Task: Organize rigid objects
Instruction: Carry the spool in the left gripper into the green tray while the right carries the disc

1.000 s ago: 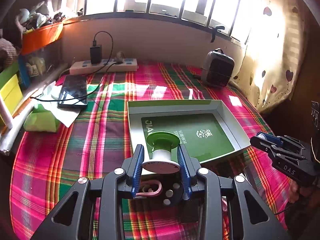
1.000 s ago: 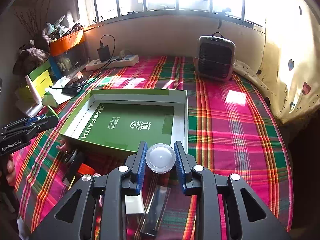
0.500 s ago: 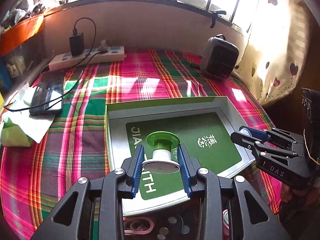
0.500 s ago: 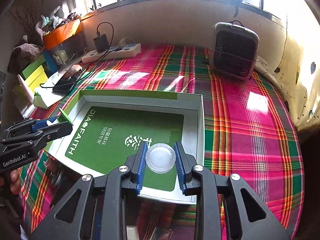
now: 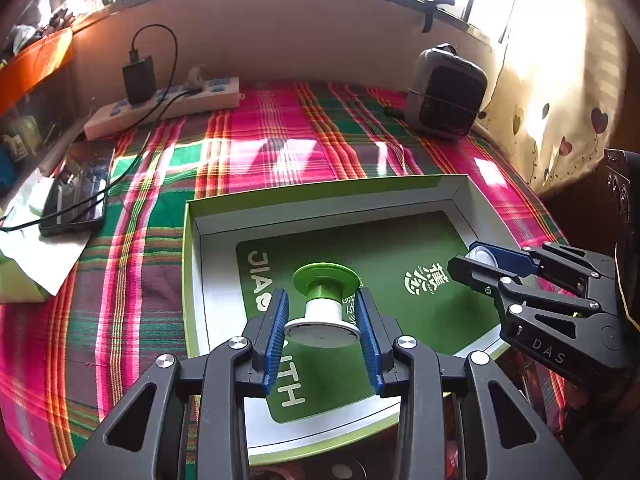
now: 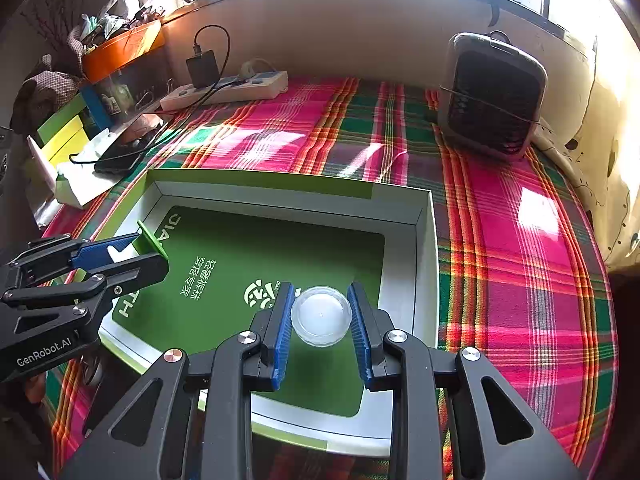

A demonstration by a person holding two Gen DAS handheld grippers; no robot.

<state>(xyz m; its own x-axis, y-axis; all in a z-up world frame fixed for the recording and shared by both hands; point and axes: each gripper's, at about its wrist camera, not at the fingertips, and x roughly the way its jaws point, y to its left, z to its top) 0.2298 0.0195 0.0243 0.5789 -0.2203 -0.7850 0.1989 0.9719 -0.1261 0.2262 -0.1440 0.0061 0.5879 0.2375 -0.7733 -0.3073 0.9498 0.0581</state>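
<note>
My left gripper (image 5: 322, 320) is shut on a green and white spool (image 5: 323, 300), held over the left half of a shallow green-lined box (image 5: 192, 264). In the right wrist view my right gripper (image 6: 322, 316) is shut on a small clear round lid (image 6: 321, 315), which hangs above the box's (image 6: 424, 264) right side. Each gripper shows in the other's view: the right gripper (image 5: 480, 260) at the box's right rim, the left gripper (image 6: 132, 250) over its left rim with the spool's green flange (image 6: 150, 240) showing.
The box lies on a plaid cloth (image 5: 280, 136). A phone (image 5: 76, 192) on its cable and tissues lie at the left, a power strip (image 5: 168, 104) along the back wall, a small heater (image 6: 492, 96) at the back right. Loose small items lie in front of the box.
Both grippers have moved forward and down over the box with their objects still held. The loose items near the box's front edge have slid almost out of view.
</note>
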